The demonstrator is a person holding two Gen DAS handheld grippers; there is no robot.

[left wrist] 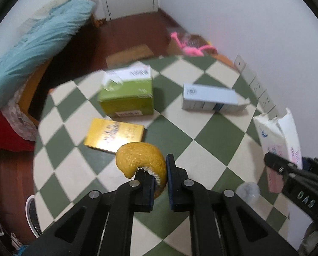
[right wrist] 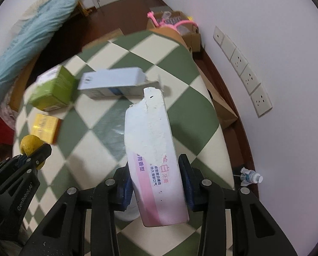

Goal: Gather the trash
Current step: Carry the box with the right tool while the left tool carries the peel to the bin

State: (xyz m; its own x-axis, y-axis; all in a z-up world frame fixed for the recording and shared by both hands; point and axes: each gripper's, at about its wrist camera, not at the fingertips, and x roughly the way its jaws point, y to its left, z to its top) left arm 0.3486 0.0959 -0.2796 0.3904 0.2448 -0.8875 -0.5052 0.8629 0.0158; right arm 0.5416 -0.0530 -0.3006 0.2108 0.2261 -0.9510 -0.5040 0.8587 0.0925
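**Peel in my left, torn carton in my right**

My left gripper (left wrist: 159,170) has its fingers nearly closed, pinching a curled piece of orange peel (left wrist: 142,160) above the checkered worktop (left wrist: 201,128). My right gripper (right wrist: 156,183) clamps a torn white-and-pink toothpaste carton (right wrist: 152,140) by its sides, held tilted over the worktop. On the worktop lie a green box (left wrist: 127,93), a yellow box (left wrist: 114,133) near the peel, and a pale blue box (left wrist: 210,98), all apart from one another.

On the table (left wrist: 203,128): flat box (left wrist: 114,135) near left, cube box (left wrist: 127,91) behind it, long box (left wrist: 210,99) far right, bed (left wrist: 31,49) off left.
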